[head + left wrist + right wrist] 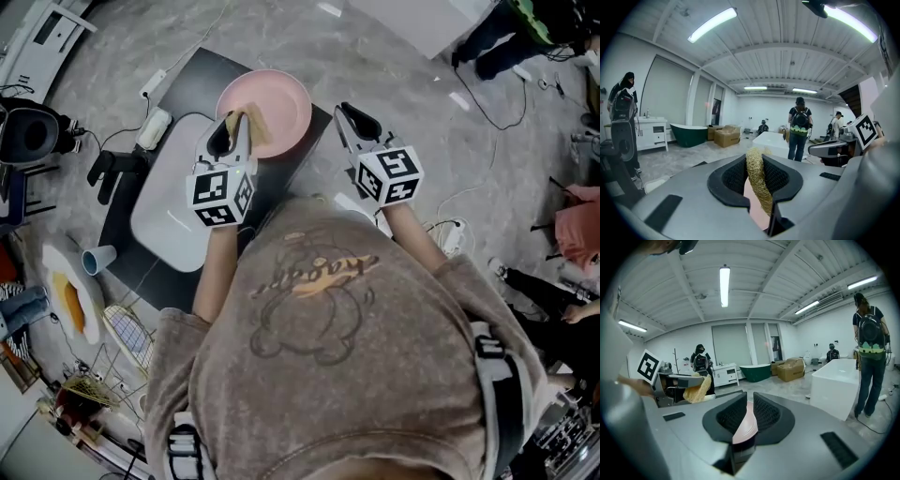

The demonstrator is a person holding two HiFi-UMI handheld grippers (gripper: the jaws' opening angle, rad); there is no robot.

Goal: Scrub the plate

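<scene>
We see bright ceiling tubes [712,24] glaring overhead — both gripper views bend toward dark round edges; the head view is dimmer.

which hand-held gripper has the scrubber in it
The left hand-held gripper: its jaws clamp a yellowish loofah scrubber. The right hand-held gripper has only the rim of the pink plate between its jaws.

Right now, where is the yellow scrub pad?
The yellow scrub pad is left of centre in the head view, clamped between the jaws of the left gripper, at the near-left edge of the pink plate.
</scene>
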